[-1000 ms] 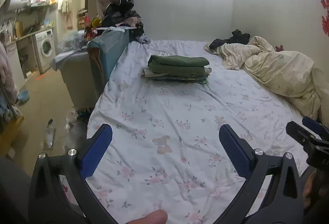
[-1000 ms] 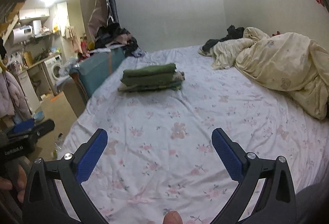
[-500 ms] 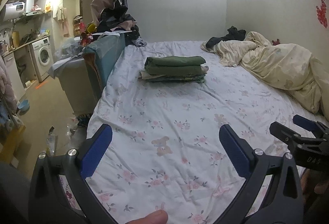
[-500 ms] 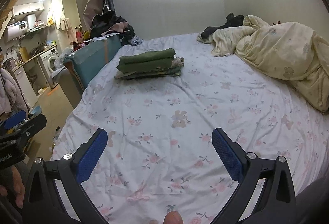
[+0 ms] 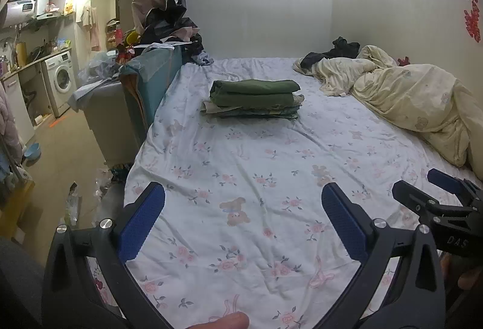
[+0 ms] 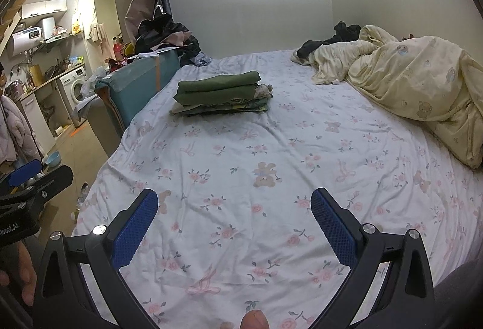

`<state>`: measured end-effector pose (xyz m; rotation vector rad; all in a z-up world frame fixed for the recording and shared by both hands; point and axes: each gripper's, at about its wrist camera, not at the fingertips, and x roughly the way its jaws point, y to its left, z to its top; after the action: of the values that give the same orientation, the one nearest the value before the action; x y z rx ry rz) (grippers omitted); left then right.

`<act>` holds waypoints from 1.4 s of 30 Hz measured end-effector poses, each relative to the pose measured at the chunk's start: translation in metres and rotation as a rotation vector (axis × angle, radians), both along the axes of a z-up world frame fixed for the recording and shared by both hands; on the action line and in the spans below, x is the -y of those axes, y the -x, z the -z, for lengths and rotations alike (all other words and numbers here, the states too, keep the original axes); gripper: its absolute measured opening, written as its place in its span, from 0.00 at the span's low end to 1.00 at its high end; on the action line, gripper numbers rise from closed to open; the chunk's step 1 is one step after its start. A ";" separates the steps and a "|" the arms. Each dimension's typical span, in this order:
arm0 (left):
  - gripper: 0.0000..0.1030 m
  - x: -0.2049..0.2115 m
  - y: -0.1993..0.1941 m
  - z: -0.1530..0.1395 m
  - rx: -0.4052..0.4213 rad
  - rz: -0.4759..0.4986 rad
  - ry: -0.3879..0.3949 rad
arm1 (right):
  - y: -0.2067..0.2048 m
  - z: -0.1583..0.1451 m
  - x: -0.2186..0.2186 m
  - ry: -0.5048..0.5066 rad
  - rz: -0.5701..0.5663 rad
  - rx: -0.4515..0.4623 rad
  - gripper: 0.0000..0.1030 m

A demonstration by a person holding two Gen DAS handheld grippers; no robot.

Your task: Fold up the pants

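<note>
Folded green pants (image 5: 254, 93) lie on top of a stack of folded clothes (image 5: 253, 111) at the far middle of the bed (image 5: 247, 166); they also show in the right wrist view (image 6: 219, 87). My left gripper (image 5: 243, 199) is open and empty, held above the near part of the floral sheet. My right gripper (image 6: 234, 202) is open and empty, also over the near sheet. The right gripper shows at the right edge of the left wrist view (image 5: 434, 193). The left gripper shows at the left edge of the right wrist view (image 6: 33, 178).
A crumpled cream duvet (image 5: 416, 99) with dark clothes (image 5: 338, 49) lies along the bed's right side by the wall. A teal chair (image 5: 151, 78) piled with clothes stands at the bed's left edge. A washing machine (image 5: 59, 81) and floor clutter are further left.
Both grippers have lifted and drawn back a little, and the views have shifted slightly. The jaws stay open. The stack has not moved.
</note>
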<state>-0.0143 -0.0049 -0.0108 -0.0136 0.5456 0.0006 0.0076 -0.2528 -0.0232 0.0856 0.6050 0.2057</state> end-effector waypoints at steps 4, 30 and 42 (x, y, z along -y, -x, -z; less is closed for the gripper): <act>0.99 0.001 0.000 0.000 -0.001 -0.002 0.001 | 0.000 0.000 0.000 0.000 0.000 0.001 1.00; 0.99 -0.002 -0.001 -0.002 0.000 -0.011 0.004 | 0.001 -0.004 -0.002 0.003 -0.002 0.009 1.00; 0.99 -0.003 0.000 -0.002 0.000 -0.011 0.003 | 0.003 -0.001 -0.002 0.000 0.001 0.003 1.00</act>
<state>-0.0143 -0.0024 -0.0091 -0.0193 0.5459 0.0104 0.0050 -0.2509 -0.0223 0.0852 0.6024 0.2050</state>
